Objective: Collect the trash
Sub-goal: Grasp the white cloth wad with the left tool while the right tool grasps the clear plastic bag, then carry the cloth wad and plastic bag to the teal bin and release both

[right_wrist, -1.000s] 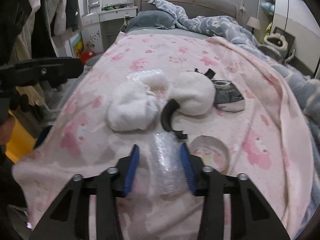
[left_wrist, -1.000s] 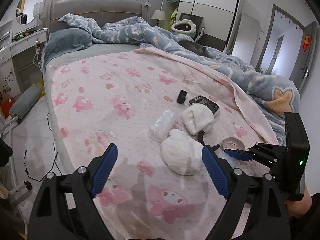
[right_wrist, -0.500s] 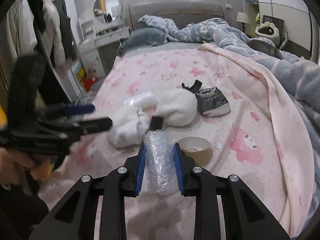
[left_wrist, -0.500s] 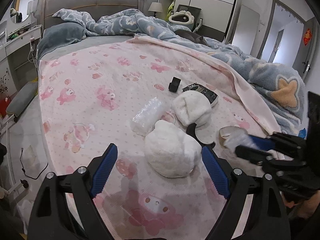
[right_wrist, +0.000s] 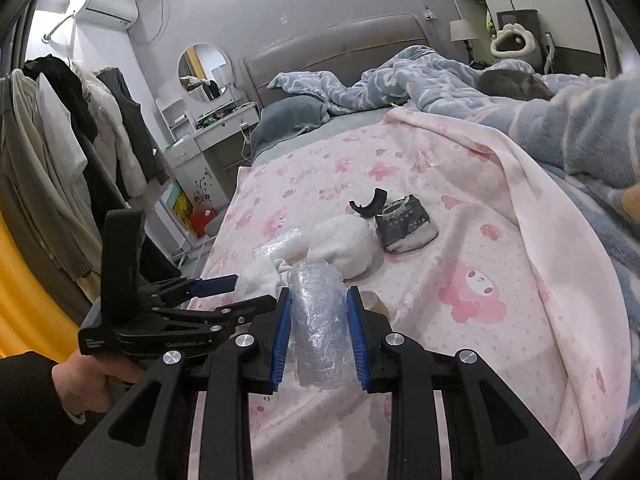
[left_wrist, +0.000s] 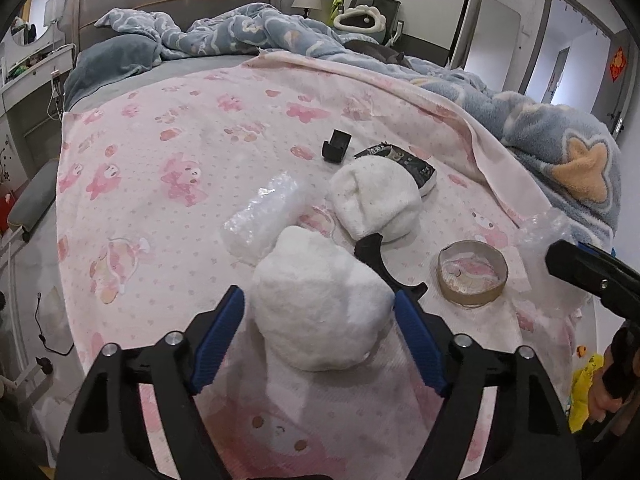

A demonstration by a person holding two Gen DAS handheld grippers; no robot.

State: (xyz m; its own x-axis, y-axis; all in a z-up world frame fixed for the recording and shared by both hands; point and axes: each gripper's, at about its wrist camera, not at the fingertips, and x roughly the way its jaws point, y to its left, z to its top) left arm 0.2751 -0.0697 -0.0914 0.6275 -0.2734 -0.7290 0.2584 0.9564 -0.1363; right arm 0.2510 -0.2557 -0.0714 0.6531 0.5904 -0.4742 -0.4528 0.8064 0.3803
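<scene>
We see the bed (left_wrist: 168, 152) under its pink blanket, carrying a white fluffy bundle (left_wrist: 320, 308), a second one (left_wrist: 376, 196), a plastic wrap (left_wrist: 264, 216), a dark packet (left_wrist: 416, 164) and a tape ring (left_wrist: 472, 276). Our left tongs (left_wrist: 316, 316) stand released either side of the nearer bundle. Our right tongs (right_wrist: 318, 332) are clenched on a bubble-wrap roll (right_wrist: 320, 328), held above the blanket's near edge.

Left gripper (left_wrist: 318, 320) fingers spread wide — right gripper (right_wrist: 319, 334) fingers clamped.
</scene>
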